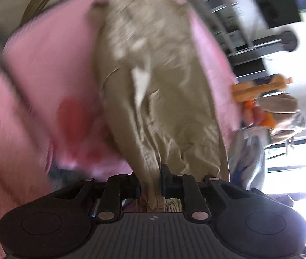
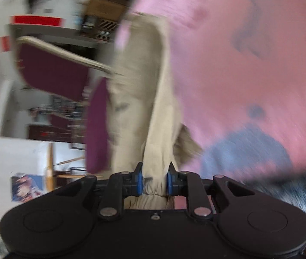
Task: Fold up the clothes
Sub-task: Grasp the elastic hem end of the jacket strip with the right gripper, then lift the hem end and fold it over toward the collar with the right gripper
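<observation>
My left gripper [image 1: 150, 183] is clamped tight on a gathered edge of the khaki garment [image 1: 153, 82], and my right gripper [image 2: 153, 182] pinches another bunched edge of it [image 2: 144, 99] between its blue pads [image 2: 139, 182]. The cloth hangs off both, lifted against the pink fabric [image 1: 51, 69] behind, everything smeared with motion blur.

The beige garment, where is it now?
The beige garment is pinched in both grippers' jaws, stretching forward in each wrist view, against the pink cloth.

Matt, creased khaki cloth garment [image 1: 163, 108] [image 2: 153, 116] against soft pink fabric [image 1: 51, 69] [image 2: 239, 64]; gripper bodies look matt black plastic.
</observation>
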`<act>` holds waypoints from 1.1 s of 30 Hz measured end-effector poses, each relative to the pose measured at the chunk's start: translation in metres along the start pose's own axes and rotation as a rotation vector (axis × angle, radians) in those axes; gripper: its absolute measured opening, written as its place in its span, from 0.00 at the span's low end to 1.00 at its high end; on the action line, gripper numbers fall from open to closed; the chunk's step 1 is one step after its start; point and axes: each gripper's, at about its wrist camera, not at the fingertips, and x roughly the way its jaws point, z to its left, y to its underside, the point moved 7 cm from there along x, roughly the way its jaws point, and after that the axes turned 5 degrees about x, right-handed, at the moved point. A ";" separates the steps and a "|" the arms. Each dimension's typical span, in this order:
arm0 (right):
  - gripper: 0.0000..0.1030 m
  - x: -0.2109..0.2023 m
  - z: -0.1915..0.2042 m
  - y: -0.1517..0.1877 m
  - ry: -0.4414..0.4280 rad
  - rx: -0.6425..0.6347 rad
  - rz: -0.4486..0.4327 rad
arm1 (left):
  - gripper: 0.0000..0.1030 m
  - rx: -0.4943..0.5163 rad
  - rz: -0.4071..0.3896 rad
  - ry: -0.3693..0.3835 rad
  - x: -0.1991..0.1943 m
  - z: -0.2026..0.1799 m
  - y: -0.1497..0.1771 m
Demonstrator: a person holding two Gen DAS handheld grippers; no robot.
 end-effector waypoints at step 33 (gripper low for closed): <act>0.66 0.037 0.139 -0.110 -0.011 -0.035 -0.201 | 0.64 0.192 -0.504 -0.069 -0.099 -0.041 -0.178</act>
